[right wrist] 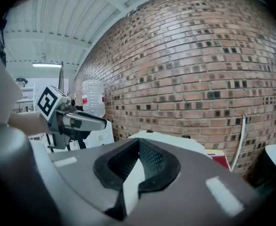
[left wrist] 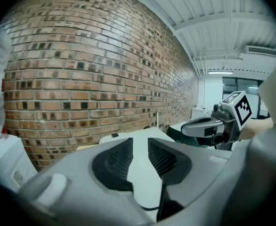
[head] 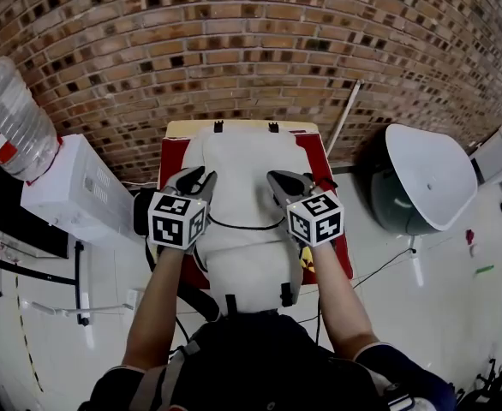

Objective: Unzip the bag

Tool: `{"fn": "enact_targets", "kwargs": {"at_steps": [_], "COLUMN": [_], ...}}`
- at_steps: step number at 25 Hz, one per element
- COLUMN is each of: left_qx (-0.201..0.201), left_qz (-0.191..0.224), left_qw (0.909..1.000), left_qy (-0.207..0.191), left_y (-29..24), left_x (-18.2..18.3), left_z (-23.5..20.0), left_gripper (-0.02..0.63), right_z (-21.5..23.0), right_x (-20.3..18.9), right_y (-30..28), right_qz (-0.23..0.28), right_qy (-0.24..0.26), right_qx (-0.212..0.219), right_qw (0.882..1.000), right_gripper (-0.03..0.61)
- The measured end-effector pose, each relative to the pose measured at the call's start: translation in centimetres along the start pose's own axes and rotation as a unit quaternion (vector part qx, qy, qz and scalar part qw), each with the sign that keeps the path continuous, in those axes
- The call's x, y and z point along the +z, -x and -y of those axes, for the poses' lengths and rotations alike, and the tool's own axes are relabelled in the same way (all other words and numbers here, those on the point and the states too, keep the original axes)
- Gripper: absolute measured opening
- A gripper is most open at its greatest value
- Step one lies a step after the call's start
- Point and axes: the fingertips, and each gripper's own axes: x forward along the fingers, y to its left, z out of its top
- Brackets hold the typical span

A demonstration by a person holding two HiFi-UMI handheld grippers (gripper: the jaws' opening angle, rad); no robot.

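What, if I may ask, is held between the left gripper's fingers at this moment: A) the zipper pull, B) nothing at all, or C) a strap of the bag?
B: the left gripper has its fingers apart, and only the white bag lying beyond shows through the gap.

You hold both arms out ahead of you, left forearm (head: pixel 157 306) and right forearm (head: pixel 341 302) bare and nearly parallel, with a gap between them. Your left gripper (head: pixel 201 176) and your right gripper (head: pixel 289 181) sit about level with each other and well apart, both pointing forward and slightly down. The left marker cube (head: pixel 176 221) and the right marker cube (head: pixel 315 219) face up toward your head. The left gripper's jaws stand apart, with a clear gap and nothing pressed between the pads. The right gripper's jaws meet at their tips, closed on nothing.
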Motion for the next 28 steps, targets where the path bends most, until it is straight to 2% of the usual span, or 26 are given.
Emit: {"fn": "enact_targets", "kwargs": {"at_steps": [4, 6, 9, 17, 28], "left_qx": [-0.009, -0.013, -0.020, -0.037, -0.050], "left_qz": [0.035, 0.048, 0.053, 0.060, 0.053], "left_qw": [0.9994, 0.9987, 0.9983, 0.9975, 0.9973], "left_qy": [-0.001, -0.006, -0.014, -0.004, 0.001], "left_y": [0.9, 1.3, 1.5, 2.1, 2.5], "left_x": [1.7, 2.2, 2.5, 3.0, 2.5], "left_z": [2.1, 3.1, 4.2, 6.2, 7.3], "left_gripper": [0.093, -0.002, -0.002, -0.002, -0.001], "right_z": [-2.0, -3.0, -4.3, -7.1, -7.0], "right_x": [2.3, 3.3, 4.4, 5.8, 5.4], "right_y": [0.7, 1.2, 1.9, 3.7, 4.2], "right_qz": [0.037, 0.056, 0.076, 0.117, 0.114], "right_qy": [0.005, 0.009, 0.015, 0.036, 0.027], "right_qx": [0.018, 0.026, 0.037, 0.047, 0.046], "right_qw": [0.999, 0.998, 0.996, 0.991, 0.992], "right_gripper": [0.005, 0.005, 0.005, 0.005, 0.005]}}
